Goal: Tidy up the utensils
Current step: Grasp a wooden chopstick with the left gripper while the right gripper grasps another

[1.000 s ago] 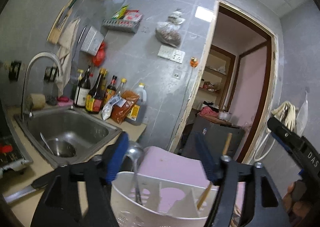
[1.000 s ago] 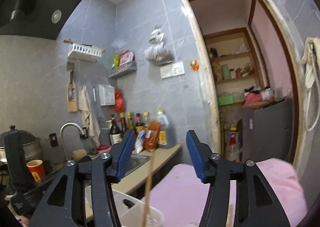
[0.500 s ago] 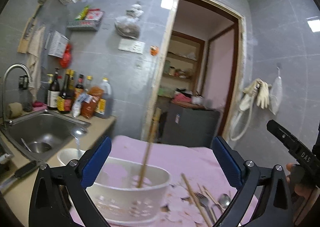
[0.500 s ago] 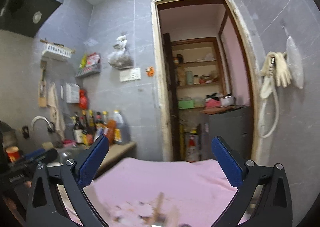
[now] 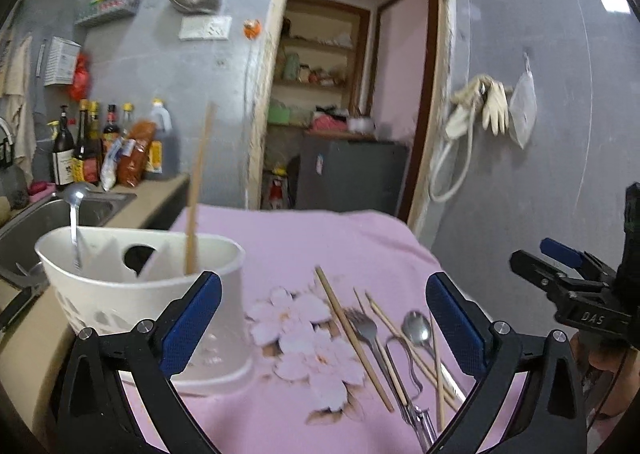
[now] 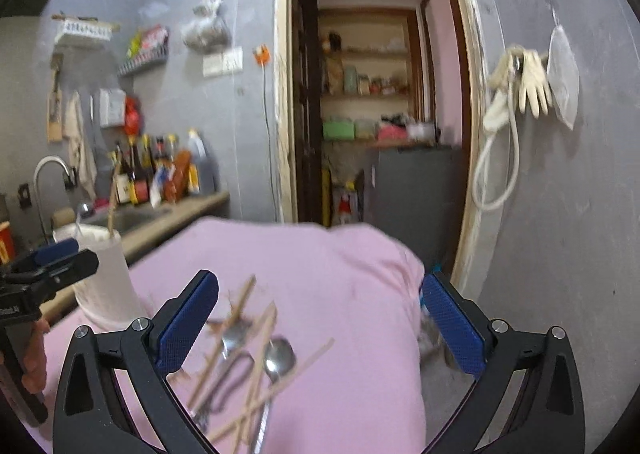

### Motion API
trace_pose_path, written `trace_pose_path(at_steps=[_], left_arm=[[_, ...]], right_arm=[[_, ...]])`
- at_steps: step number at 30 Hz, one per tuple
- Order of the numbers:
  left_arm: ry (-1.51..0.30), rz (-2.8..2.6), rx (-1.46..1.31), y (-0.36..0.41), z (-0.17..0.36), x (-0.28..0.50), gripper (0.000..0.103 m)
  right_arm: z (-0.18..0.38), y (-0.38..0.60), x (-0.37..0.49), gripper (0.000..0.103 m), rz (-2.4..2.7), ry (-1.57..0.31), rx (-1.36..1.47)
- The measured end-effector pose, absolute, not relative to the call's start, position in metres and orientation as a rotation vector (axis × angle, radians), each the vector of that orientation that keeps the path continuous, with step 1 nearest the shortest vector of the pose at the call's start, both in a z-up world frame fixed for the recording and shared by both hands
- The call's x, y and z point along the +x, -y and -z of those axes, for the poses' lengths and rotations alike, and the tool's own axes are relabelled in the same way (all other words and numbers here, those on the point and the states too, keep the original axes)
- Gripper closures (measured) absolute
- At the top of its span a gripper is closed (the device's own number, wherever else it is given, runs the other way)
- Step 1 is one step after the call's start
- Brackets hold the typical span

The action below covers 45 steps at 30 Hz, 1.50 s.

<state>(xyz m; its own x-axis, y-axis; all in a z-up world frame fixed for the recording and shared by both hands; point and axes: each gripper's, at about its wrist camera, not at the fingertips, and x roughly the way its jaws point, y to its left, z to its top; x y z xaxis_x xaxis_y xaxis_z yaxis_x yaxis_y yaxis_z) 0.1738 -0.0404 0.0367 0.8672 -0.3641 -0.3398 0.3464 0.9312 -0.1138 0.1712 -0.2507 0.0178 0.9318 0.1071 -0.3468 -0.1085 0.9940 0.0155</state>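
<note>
A white utensil holder [image 5: 132,290] stands on the pink cloth at the left, with a spoon [image 5: 74,213] and a wooden chopstick [image 5: 198,189] upright in it. It also shows in the right wrist view [image 6: 106,282]. Loose chopsticks [image 5: 352,338], a fork [image 5: 366,328] and a spoon [image 5: 416,328] lie on the cloth. In the right wrist view these utensils [image 6: 248,358] look blurred. My left gripper [image 5: 322,328] is open and empty above them. My right gripper [image 6: 320,328] is open and empty above the same pile, and shows at the right in the left wrist view [image 5: 576,286].
The pink cloth [image 5: 304,238] covers the table, with a flower print [image 5: 308,342]. A steel sink [image 5: 36,221] and sauce bottles [image 5: 96,149] are on the counter at the left. An open doorway [image 5: 348,101] is behind the table. Gloves [image 5: 488,105] hang on the right wall.
Both grippers opened wide and tilted down and away from the holder. The loose utensils on the cloth have come into view under both grippers.
</note>
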Motion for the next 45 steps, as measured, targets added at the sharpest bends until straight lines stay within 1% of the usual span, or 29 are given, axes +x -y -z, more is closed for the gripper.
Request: trace_pose_path(at_steps=[1, 3, 5, 7, 8, 9, 10, 11, 13, 15, 16, 18, 21, 22, 24, 26, 30, 35, 37, 41, 43, 45], left_arm=[[-0.382, 0.376, -0.031, 0.046, -0.033, 0.175, 0.003], [-0.425, 0.389, -0.004, 0.056, -0.026, 0.181, 0.004], [-0.464, 0.404, 0.005, 0.063, -0.020, 0.187, 0.007], [-0.508, 0.424, 0.013, 0.071, -0.014, 0.196, 0.018], [-0.538, 0.435, 0.019, 0.075, -0.010, 0.201, 0.022], [-0.562, 0.441, 0.023, 0.079, -0.008, 0.206, 0.029], [-0.588, 0.446, 0.026, 0.082, -0.004, 0.211, 0.035], [-0.622, 0.453, 0.029, 0.086, 0.000, 0.217, 0.037], [-0.669, 0.460, 0.031, 0.091, 0.008, 0.228, 0.049], [-0.724, 0.453, 0.040, 0.096, 0.015, 0.241, 0.055], [-0.749, 0.443, 0.043, 0.097, 0.018, 0.247, 0.060], [-0.802, 0.427, 0.035, 0.098, 0.026, 0.260, 0.065], [-0.867, 0.412, 0.023, 0.098, 0.036, 0.277, 0.070], [-0.881, 0.410, 0.022, 0.097, 0.038, 0.281, 0.073], [-0.911, 0.408, 0.021, 0.097, 0.045, 0.289, 0.076], [-0.938, 0.404, 0.020, 0.096, 0.051, 0.297, 0.076], [-0.932, 0.419, 0.043, 0.099, 0.052, 0.301, 0.076], [-0.974, 0.444, -0.011, 0.099, 0.052, 0.311, 0.076], [-0.986, 0.451, -0.026, 0.095, 0.051, 0.313, 0.079], [-1.008, 0.469, -0.032, 0.089, 0.053, 0.310, 0.079], [-1.027, 0.471, -0.027, 0.091, 0.054, 0.309, 0.084], [-1.039, 0.480, -0.036, 0.089, 0.055, 0.307, 0.084]], right_arm=[[-0.013, 0.252, 0.173, 0.003, -0.111, -0.378, -0.005], [-0.003, 0.254, 0.180, 0.014, -0.119, -0.443, 0.003], [0.006, 0.258, 0.187, 0.021, -0.133, -0.499, 0.019], [0.011, 0.262, 0.192, 0.028, -0.143, -0.536, 0.034], [0.015, 0.263, 0.195, 0.036, -0.145, -0.560, 0.035], [0.017, 0.264, 0.197, 0.042, -0.147, -0.579, 0.035], [0.020, 0.265, 0.200, 0.044, -0.154, -0.601, 0.039], [0.022, 0.265, 0.203, 0.048, -0.163, -0.620, 0.045], [0.026, 0.265, 0.209, 0.052, -0.181, -0.658, 0.048], [0.030, 0.263, 0.213, 0.059, -0.194, -0.684, 0.044], [0.032, 0.262, 0.215, 0.060, -0.201, -0.698, 0.045], [0.036, 0.261, 0.222, 0.069, -0.219, -0.739, 0.057], [0.041, 0.258, 0.231, 0.076, -0.244, -0.793, 0.078], [0.043, 0.258, 0.234, 0.077, -0.251, -0.807, 0.082], [0.047, 0.256, 0.238, 0.080, -0.267, -0.839, 0.093], [0.050, 0.256, 0.242, 0.080, -0.275, -0.860, 0.102], [0.057, 0.253, 0.250, 0.080, -0.293, -0.906, 0.123], [0.058, 0.248, 0.257, 0.080, -0.294, -0.920, 0.102], [0.058, 0.248, 0.258, 0.080, -0.295, -0.925, 0.098], [0.058, 0.249, 0.256, 0.083, -0.300, -0.936, 0.085], [0.057, 0.249, 0.252, 0.085, -0.302, -0.940, 0.058], [0.055, 0.249, 0.250, 0.086, -0.303, -0.944, 0.046]])
